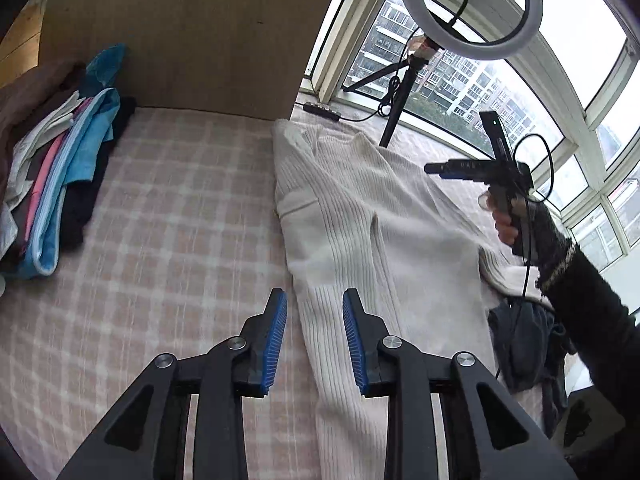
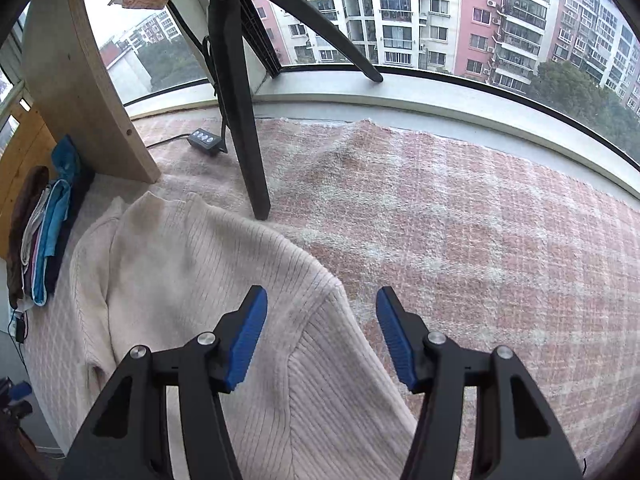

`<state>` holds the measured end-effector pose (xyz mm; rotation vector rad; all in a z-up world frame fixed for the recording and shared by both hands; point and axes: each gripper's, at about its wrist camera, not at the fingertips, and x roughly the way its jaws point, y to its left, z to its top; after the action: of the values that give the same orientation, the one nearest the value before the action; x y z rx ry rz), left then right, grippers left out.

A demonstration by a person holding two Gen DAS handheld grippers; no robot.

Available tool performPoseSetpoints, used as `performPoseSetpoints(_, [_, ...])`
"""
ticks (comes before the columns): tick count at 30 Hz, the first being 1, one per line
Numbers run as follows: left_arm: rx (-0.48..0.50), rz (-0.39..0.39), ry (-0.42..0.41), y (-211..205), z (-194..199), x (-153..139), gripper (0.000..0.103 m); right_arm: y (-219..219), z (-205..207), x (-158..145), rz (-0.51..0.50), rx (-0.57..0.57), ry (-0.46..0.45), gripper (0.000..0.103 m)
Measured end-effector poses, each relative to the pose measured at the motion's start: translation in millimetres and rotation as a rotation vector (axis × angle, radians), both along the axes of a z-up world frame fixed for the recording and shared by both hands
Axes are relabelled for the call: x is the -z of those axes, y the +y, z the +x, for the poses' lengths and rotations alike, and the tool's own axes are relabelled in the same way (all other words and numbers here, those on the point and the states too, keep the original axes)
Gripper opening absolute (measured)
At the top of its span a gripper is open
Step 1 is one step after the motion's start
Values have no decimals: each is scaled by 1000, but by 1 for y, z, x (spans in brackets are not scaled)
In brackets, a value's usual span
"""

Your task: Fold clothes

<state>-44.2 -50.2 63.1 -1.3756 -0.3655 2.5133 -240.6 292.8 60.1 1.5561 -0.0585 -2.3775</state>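
Observation:
A cream ribbed knit sweater (image 1: 352, 216) lies spread on the pink checked blanket (image 1: 168, 208), its collar toward the wooden board. My left gripper (image 1: 315, 300) is open and empty, hovering over the sweater's lower left edge. My right gripper (image 2: 322, 296) is open and empty, above the sweater's (image 2: 192, 264) right shoulder and sleeve. In the left wrist view the right hand-held gripper (image 1: 492, 176) shows raised above the sweater's right side.
A stack of folded clothes (image 1: 60, 184) lies at the far left by the wooden board (image 1: 180, 32). A ring light on a tripod (image 1: 396, 108) stands past the collar; its leg (image 2: 248, 152) and a cable remote (image 2: 204, 138) lie near the window sill. A dark garment (image 1: 524, 344) lies at the right.

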Motion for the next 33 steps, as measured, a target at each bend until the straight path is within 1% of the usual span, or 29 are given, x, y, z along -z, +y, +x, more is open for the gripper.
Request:
performPoseSetpoints(2, [-19,-21,21,5,-44,8,32,3,1,7,-47,-11,-14,56])
performPoseSetpoints(3, [-12,-40,24,12,-65,14,35,4,2,10,-80,-17,-19,56])
performPoseSetpoints(4, [-2,-60,24,18,-86,21,35,4,3,12,-102,-20,-18,56])
performPoseSetpoints(5, [2,-84,13,26,-102,30,35,4,4,14,-107,-19,-11,56])
performPoseSetpoints(6, [6,-108,-1,33,-117,40,33,3,6,16,-105,-17,-4,54])
performPoseSetpoints(7, [15,-124,-6,39,-123,46,32,5,9,13,-107,-10,10,47])
performPoseSetpoints(8, [25,-139,-10,45,-128,52,32,8,13,9,-111,0,27,11])
performPoseSetpoints(11, [55,-183,34,60,-125,57,33,17,24,-6,-122,28,79,9])
performPoseSetpoints(12, [72,-199,47,65,-124,59,36,26,27,-12,-127,61,94,9])
performPoseSetpoints(13, [83,-217,47,68,-124,61,36,39,29,-17,-132,107,106,9])
performPoseSetpoints(14, [88,-231,56,71,-124,63,36,48,27,-17,-141,129,89,9])
performPoseSetpoints(15, [93,-235,66,72,-124,63,36,52,22,-11,-151,132,56,9])
performPoseSetpoints(17, [84,-205,73,67,-127,59,36,47,15,-2,-155,99,2,11])
performPoseSetpoints(19, [53,-164,108,54,-129,48,36,40,12,1,-141,75,-14,19])
performPoseSetpoints(20, [31,-152,121,47,-131,43,37,37,12,0,-133,73,-4,28])
performPoseSetpoints(21, [10,-137,124,39,-135,41,38,36,12,-2,-128,78,12,39])
performPoseSetpoints(22, [-11,-122,113,30,-140,43,38,35,10,-3,-120,82,24,44])
performPoseSetpoints(23, [-29,-113,91,23,-145,48,38,33,8,-3,-111,85,32,46])
performPoseSetpoints(24, [-47,-105,68,16,-151,53,38,32,6,-1,-104,82,33,46])
performPoseSetpoints(26, [-52,-87,20,13,-160,67,37,30,3,3,-99,68,23,46])
performPoseSetpoints(27, [-40,-92,14,18,-162,72,37,29,2,7,-96,57,10,45])
performPoseSetpoints(29, [6,-204,9,42,-166,82,40,23,-1,15,-70,42,-6,44])
performPoseSetpoints(30, [32,-247,20,53,-166,83,40,25,-2,14,-79,50,-13,44])
performPoseSetpoints(31, [51,-273,21,59,-163,80,38,29,-1,11,-101,65,-19,44])
performPoseSetpoints(32, [68,-296,19,65,-161,75,35,33,-1,8,-122,81,-26,44])
performPoseSetpoints(33, [78,-296,36,66,-153,65,35,42,2,0,-179,95,-23,44])
